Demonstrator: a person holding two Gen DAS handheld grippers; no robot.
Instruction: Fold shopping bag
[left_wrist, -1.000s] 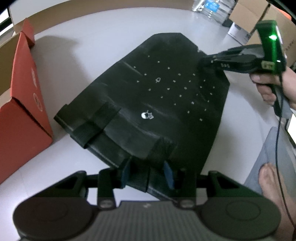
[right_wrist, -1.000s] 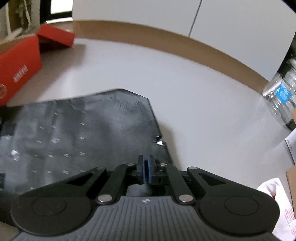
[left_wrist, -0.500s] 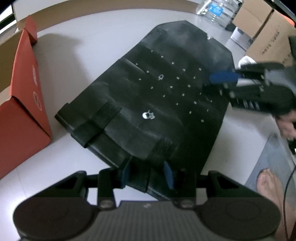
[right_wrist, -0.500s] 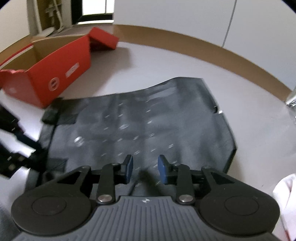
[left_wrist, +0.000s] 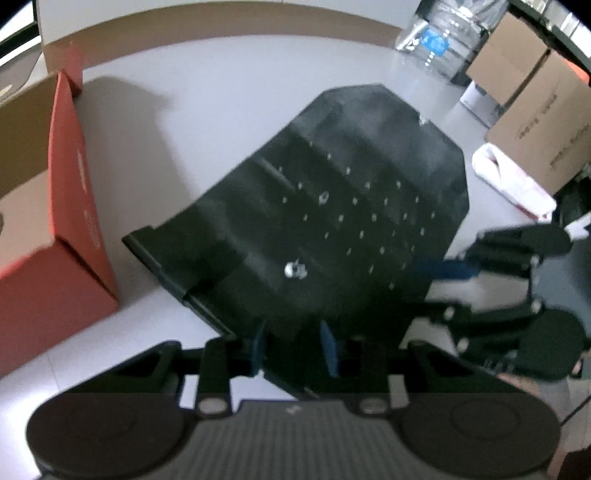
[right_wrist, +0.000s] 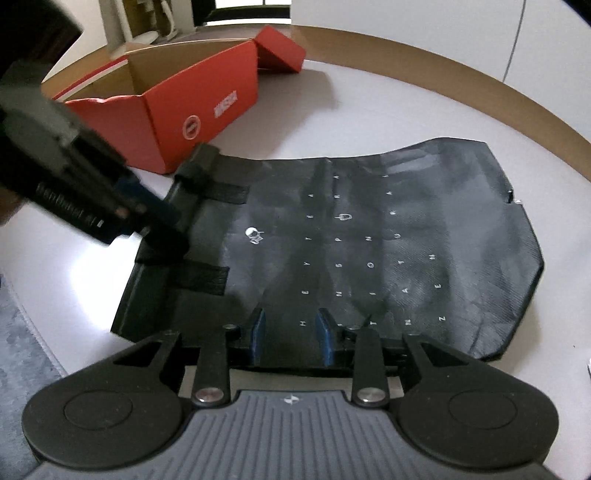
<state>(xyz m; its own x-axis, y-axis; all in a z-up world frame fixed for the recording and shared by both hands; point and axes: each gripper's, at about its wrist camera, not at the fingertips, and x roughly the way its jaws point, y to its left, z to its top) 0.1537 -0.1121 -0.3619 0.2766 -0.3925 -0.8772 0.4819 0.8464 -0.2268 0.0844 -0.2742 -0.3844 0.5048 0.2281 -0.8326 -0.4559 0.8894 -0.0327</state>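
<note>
White desk (right_wrist: 388, 110) is seen under both tools. Left tool (left_wrist: 293, 350), jaws just narrowed, and right tool (right_wrist: 290, 332), part open, straddle edges of the flat bag (right_wrist: 369, 240); neither is clearly gripped. Folding seems about to start: edges must be pinched, then lifted over.

I see a black shopping bag (right_wrist: 369, 240) scattered with small white letters, a red box (right_wrist: 184, 107) with white print upper left, blue-padded claw fingers (right_wrist: 325, 332).
</note>
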